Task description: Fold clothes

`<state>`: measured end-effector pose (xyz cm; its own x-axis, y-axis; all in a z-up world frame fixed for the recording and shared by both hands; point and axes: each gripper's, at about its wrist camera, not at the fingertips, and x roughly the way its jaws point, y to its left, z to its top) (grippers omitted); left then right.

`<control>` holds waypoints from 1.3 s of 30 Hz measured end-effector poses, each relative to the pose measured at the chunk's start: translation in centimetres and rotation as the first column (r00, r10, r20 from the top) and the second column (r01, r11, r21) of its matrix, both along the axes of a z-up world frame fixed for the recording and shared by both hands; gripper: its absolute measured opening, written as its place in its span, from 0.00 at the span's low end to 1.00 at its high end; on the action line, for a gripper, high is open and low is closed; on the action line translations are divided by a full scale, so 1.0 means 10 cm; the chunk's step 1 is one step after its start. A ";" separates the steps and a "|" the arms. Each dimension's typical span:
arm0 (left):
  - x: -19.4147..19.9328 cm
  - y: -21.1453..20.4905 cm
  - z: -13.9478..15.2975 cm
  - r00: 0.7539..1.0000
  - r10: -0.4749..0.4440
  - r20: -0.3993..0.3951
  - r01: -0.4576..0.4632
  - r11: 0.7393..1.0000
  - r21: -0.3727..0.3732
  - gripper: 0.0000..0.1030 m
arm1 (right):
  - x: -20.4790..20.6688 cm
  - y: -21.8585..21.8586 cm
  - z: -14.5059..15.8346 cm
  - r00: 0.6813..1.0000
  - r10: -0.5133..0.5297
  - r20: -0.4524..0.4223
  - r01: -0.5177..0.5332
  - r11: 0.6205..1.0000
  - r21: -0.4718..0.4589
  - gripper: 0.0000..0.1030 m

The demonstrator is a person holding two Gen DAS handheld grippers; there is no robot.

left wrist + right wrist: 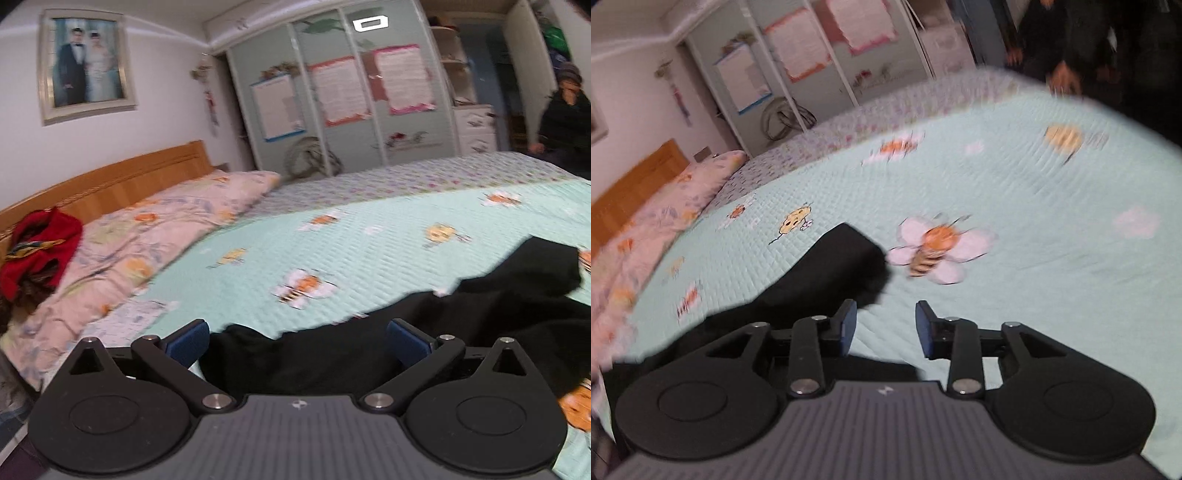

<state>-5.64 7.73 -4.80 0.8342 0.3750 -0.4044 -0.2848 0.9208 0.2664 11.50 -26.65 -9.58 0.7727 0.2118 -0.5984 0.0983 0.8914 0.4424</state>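
Showing, left to right: the left tongs (297,341) spread wide, nothing gripped, with the black garment (424,332) lying on the bed (369,254) between and ahead of the blue pads (188,341), stretching off to their right; the right tongs (885,326) parted about halfway, also gripping nothing, the black garment (827,273) just ahead and left of the left pad, a bee print (938,249) ahead of the gap

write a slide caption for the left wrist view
Open left gripper poised over a crumpled black garment on a mint green bee-print quilted bedspread, fingers apart.
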 end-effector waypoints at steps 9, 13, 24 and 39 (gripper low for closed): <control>0.18 -0.04 -0.24 0.988 -0.102 -0.120 0.083 0.985 -0.149 0.99 | 1.22 0.28 -0.44 0.996 -0.039 -0.079 0.036 0.999 -0.038 0.60; 0.26 0.05 -0.33 0.981 -0.106 -0.162 0.069 0.974 -0.217 0.99 | 1.32 0.34 -0.64 0.987 -0.056 -0.154 0.036 0.991 -0.126 0.57; 0.34 0.05 -0.49 0.968 -0.085 -0.235 0.036 0.978 -0.207 0.99 | 0.67 0.94 -0.31 0.975 0.198 0.104 -0.128 0.876 -0.465 0.02; 0.34 -0.13 -0.56 0.957 -0.119 -0.265 0.077 0.983 -0.165 0.99 | 0.18 -0.25 -0.13 0.977 -0.163 0.140 0.199 0.933 -0.300 0.07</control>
